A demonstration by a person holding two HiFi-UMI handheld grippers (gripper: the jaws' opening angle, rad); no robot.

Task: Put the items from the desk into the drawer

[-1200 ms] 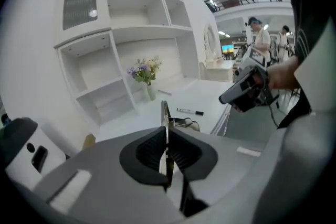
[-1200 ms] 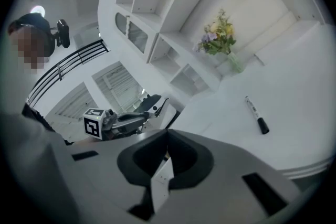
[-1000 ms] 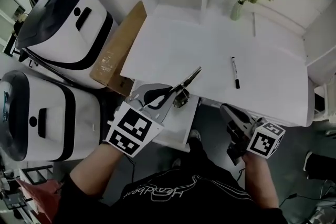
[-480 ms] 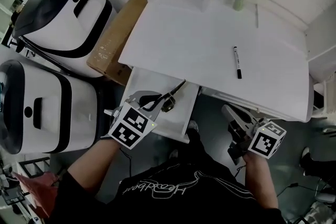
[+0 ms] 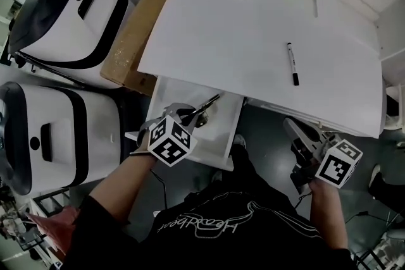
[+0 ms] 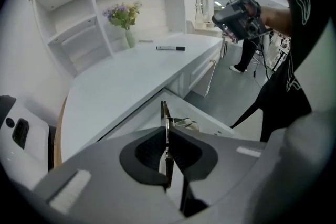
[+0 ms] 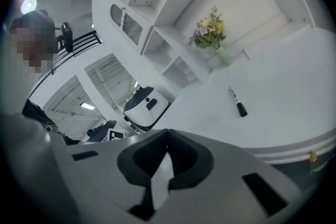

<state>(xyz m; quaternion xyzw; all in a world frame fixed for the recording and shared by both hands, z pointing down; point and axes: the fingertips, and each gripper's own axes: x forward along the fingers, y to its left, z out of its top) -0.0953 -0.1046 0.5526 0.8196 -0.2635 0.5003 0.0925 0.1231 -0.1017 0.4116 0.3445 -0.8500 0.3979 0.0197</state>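
You're bringing the scissors [image 5: 206, 104], clenched in your left gripper [image 5: 190, 116], down into the drawer [image 5: 223, 133]; your right gripper [image 5: 293, 128] is idling closed, empty; the pen [image 5: 292, 64] is awaiting pickup.

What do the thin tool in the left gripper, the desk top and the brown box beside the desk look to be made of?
Thin tool: likely metal with a polished finish; it is slim and glints silvery.
Desk top: smooth, matt white, probably painted or laminated board; the look does not show which.
Brown box: cardboard by the look; matt tan with straight folded edges.
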